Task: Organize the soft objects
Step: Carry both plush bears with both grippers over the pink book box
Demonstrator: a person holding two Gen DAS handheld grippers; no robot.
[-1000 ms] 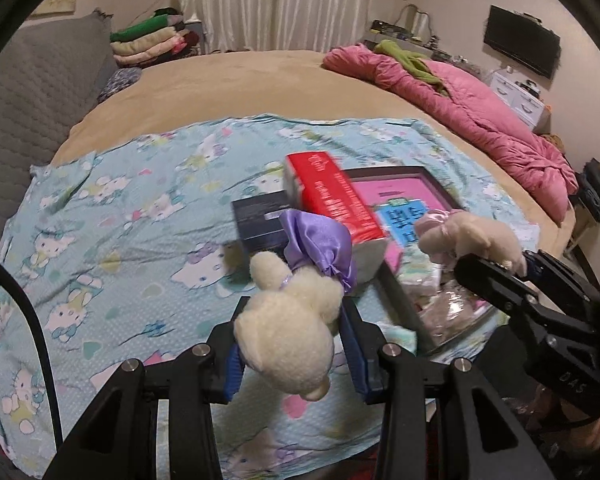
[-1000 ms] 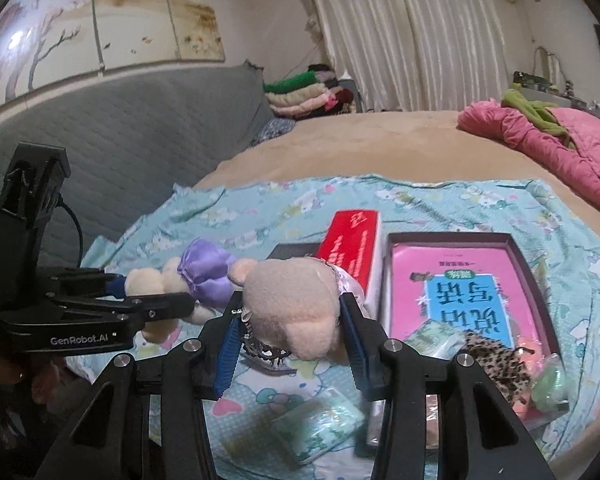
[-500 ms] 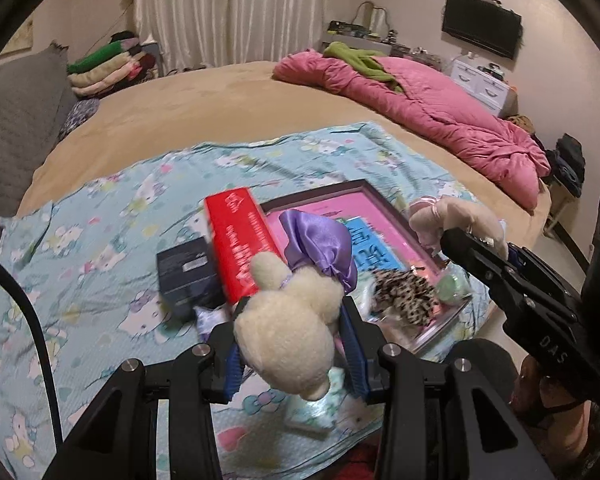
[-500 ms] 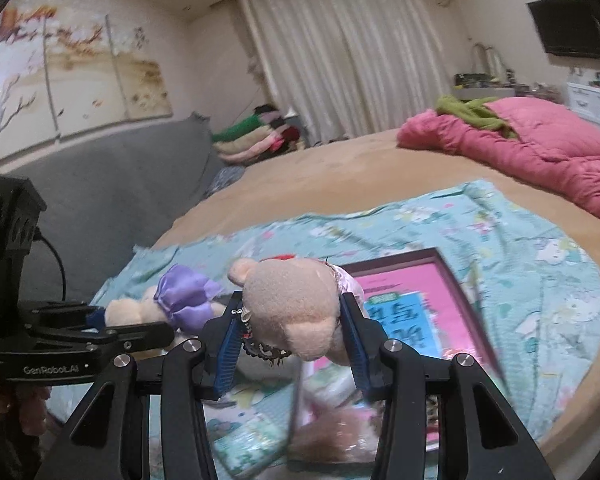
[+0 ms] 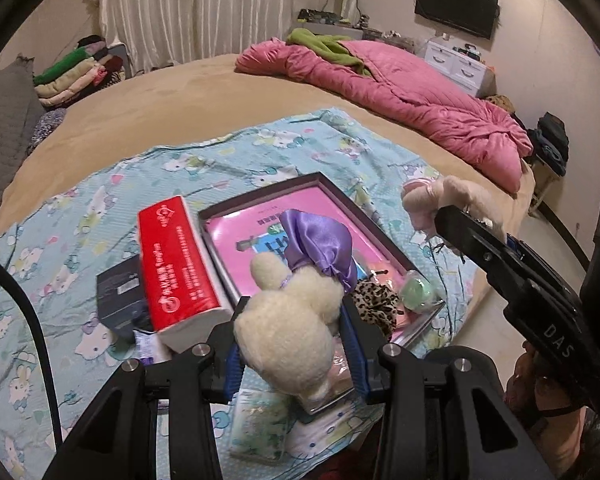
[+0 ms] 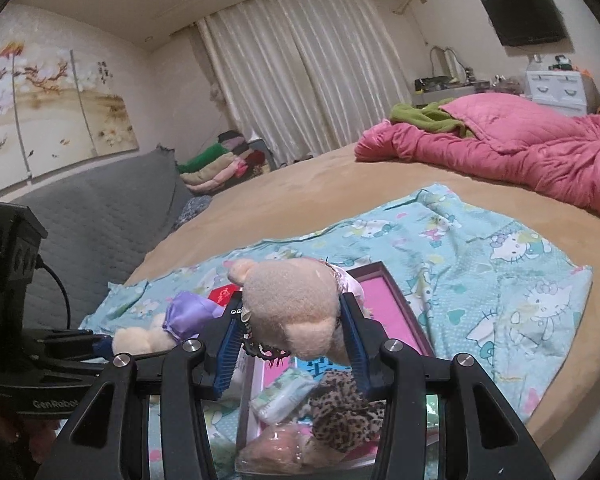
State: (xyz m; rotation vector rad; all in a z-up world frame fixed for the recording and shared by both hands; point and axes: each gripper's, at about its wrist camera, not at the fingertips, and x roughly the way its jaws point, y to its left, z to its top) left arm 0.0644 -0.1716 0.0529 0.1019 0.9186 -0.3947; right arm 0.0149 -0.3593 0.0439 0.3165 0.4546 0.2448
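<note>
- Fingers of the left gripper (image 5: 292, 354) are pinching a cream plush toy (image 5: 288, 320) with a purple satin bow (image 5: 320, 248), closed partway around its soft body and holding it in the air above the near edge of the bed.
- Fingers of the right gripper (image 6: 292, 344) are squeezing a beige plush toy (image 6: 292, 308) in the same partway-closed way, with a dark bead chain dangling beneath it.
- Both toys are hanging above a dark-rimmed tray (image 5: 260, 196) that is lying on a blue cat-print cloth (image 5: 80, 208).
- Inside the tray a leopard-print scrunchie (image 5: 374, 304), a green round item (image 5: 418, 292) and a pink printed sheet are already sitting.
- Doing the step well is likely meaning lowering each toy onto a free patch of the tray, 1 at a time, and letting go only once it is resting.
- Squeezing should be staying gentle, since plush is deforming and could be slipping out sideways.
- Lettering is showing as "GenRobot" on the left gripper's body in the right wrist view and "DAS" on the right gripper's body in the left wrist view.
- White print on the red box (image 5: 176, 264) and large characters on the pink sheet are too blurred to read.
</note>
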